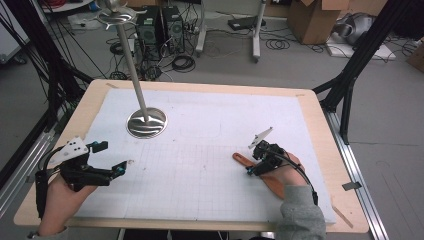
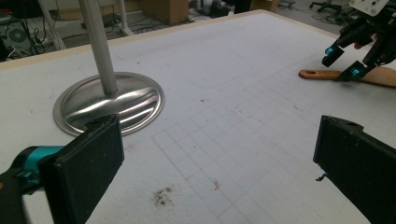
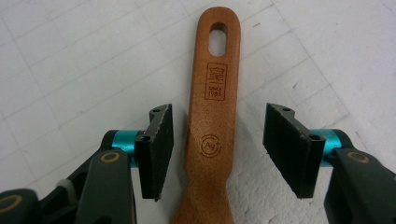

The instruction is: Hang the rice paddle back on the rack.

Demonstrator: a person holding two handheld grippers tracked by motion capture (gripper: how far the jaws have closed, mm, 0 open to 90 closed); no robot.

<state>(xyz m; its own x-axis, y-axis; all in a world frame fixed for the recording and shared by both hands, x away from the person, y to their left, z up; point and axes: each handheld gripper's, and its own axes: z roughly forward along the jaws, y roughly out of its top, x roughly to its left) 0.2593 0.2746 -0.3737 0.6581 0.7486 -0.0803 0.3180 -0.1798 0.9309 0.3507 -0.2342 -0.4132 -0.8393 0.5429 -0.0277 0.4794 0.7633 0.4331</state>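
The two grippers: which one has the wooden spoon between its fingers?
The right gripper. Its open fingers straddle the spoon handle without pressing it. The left gripper hangs open over bare mat, near the metal stand.

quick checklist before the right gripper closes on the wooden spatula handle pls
1. Handle between the jaws: ok. The wooden spatula lies flat, its handle between the right gripper's pads.
2. Pads touching the wood: not yet. There is a gap on both sides, narrower at the left pad.
3. Centring: not ok, the handle sits nearer the left pad.
4. Grip spot: ok, on the straight part below the hanging hole.
5. Left gripper: ok, open and apart, near the metal stand.
6. Table mat around the spatula: ok, nothing in the way.
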